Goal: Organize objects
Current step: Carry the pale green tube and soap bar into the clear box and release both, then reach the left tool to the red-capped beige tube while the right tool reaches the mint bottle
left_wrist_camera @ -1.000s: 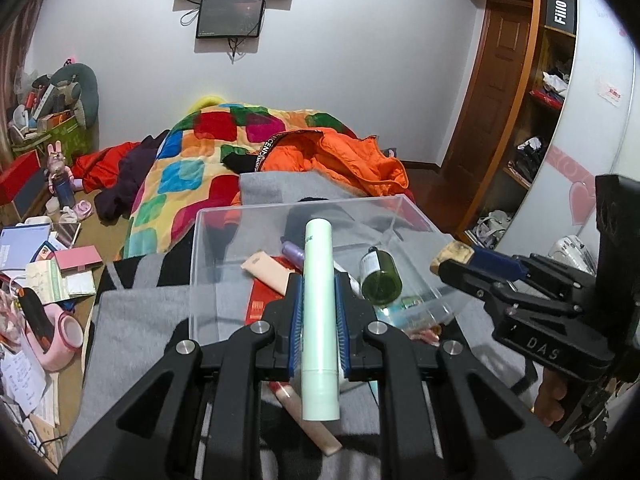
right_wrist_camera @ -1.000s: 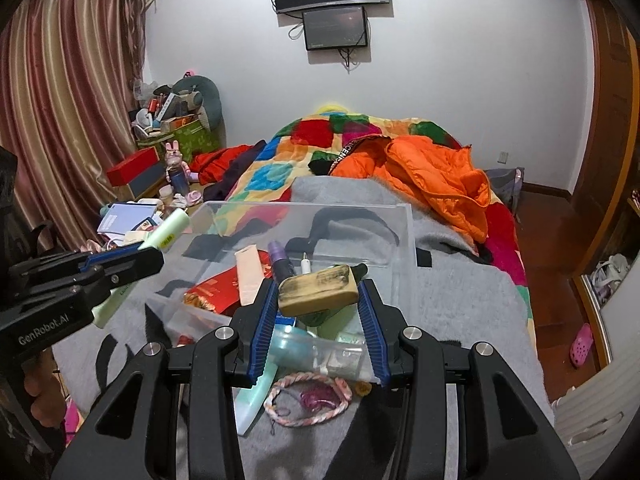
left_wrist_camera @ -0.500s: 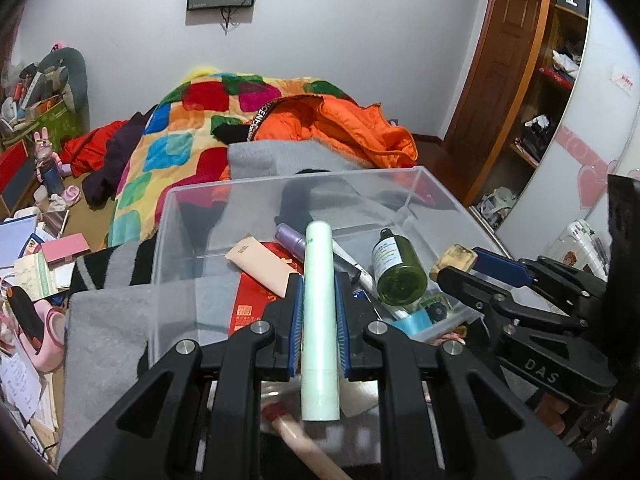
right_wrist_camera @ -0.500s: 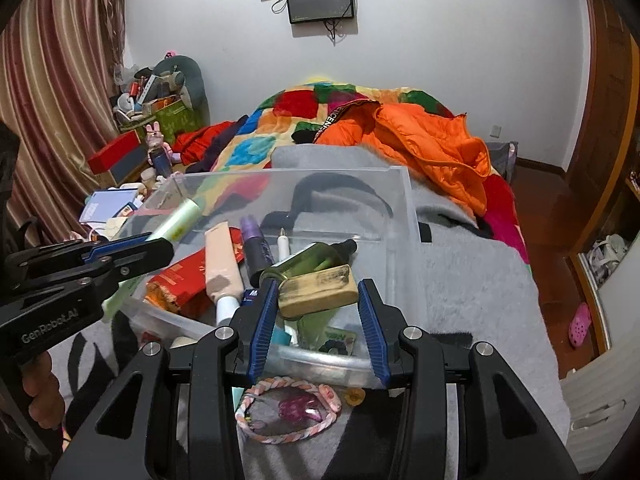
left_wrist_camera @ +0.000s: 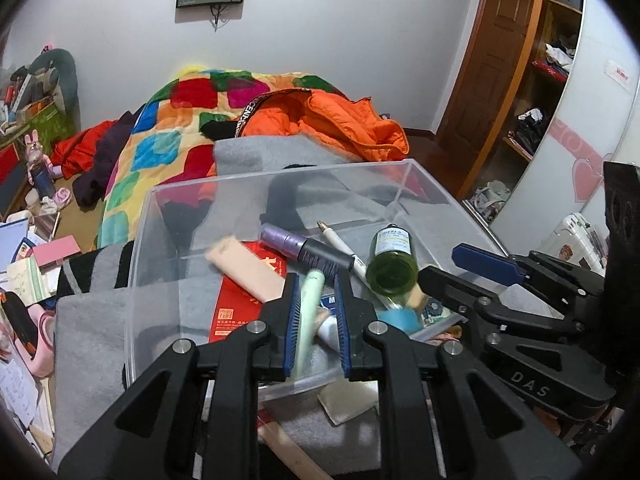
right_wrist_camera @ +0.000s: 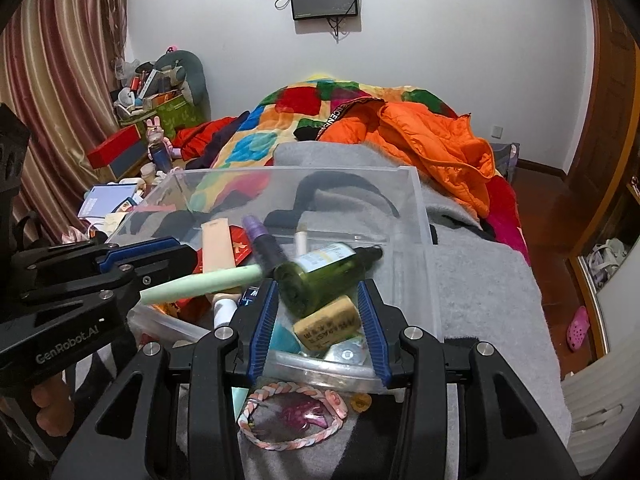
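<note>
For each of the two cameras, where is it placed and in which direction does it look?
Left wrist: sits on the left claw, looking forward and down into the clear plastic box; own black fingers around a pale green tube, right claw at right.
Right wrist: sits on the right claw, same direction; its fingers flank a tan rectangular block; left claw and fingers of a hand at left.
Shared: box, dark green glass bottle, tube, orange jacket.

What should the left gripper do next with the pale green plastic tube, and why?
Probably open the left gripper and let the pale green plastic tube drop. The tube is clamped between its pads, with its far end over the clear plastic bin, above the flat red packet and purple bottle lying inside, so a release should land it in there.
</note>
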